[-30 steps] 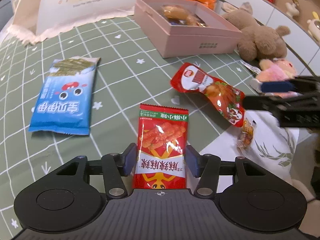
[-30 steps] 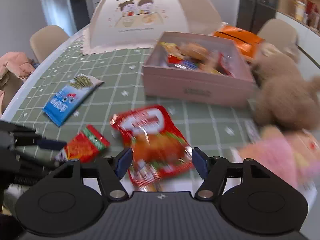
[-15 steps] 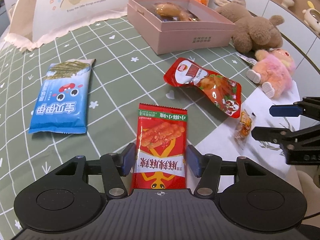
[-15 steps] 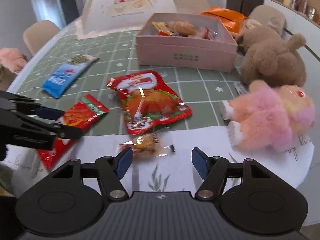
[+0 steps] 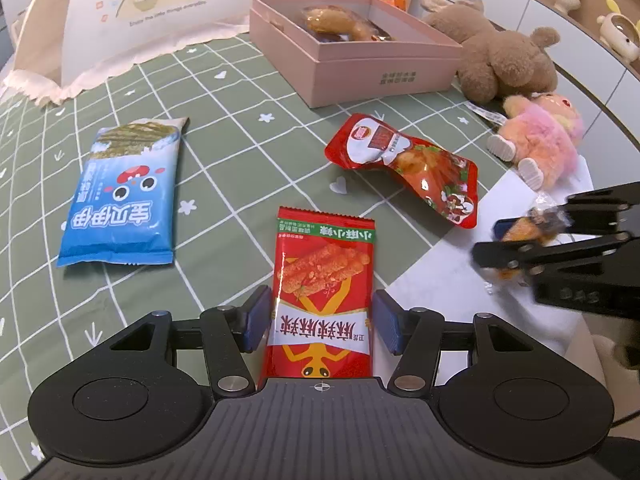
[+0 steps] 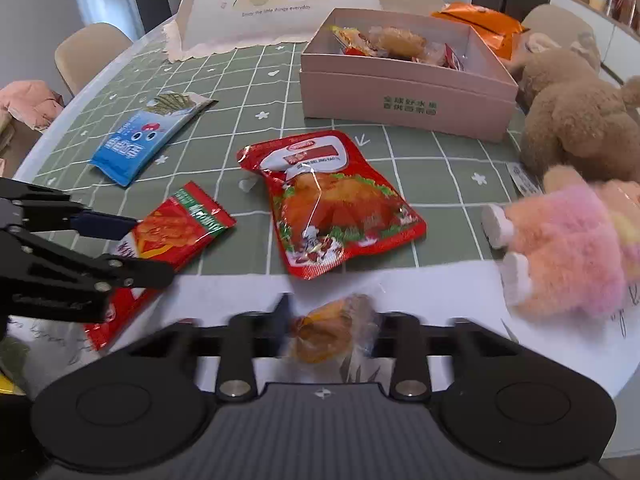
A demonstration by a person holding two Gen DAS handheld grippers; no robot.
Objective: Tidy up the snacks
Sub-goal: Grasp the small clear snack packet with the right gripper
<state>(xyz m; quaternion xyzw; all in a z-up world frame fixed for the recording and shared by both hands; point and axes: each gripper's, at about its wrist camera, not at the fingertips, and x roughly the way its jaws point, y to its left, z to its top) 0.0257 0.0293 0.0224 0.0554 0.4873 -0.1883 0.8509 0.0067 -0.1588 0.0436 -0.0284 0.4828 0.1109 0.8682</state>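
My left gripper (image 5: 320,318) is open, its pads on either side of a red spicy-strip packet (image 5: 322,292) that lies flat on the table. My right gripper (image 6: 326,326) is closing around a small clear-wrapped orange snack (image 6: 326,334); the image is blurred there. The right gripper and that snack also show in the left wrist view (image 5: 524,232). A red chicken-leg pouch (image 6: 332,204) and a blue seaweed packet (image 6: 140,140) lie on the green checked cloth. The pink box (image 6: 404,100) holds several snacks.
A brown plush bear (image 6: 576,116) and a pink plush doll (image 6: 568,248) lie at the right. A dome food cover (image 6: 276,0) stands at the back, an orange bag (image 6: 476,16) behind the box. White paper (image 6: 440,296) covers the near table edge.
My right gripper moved forward onto the small orange snack and its fingers came in around it. My left gripper stayed over the red spicy-strip packet.
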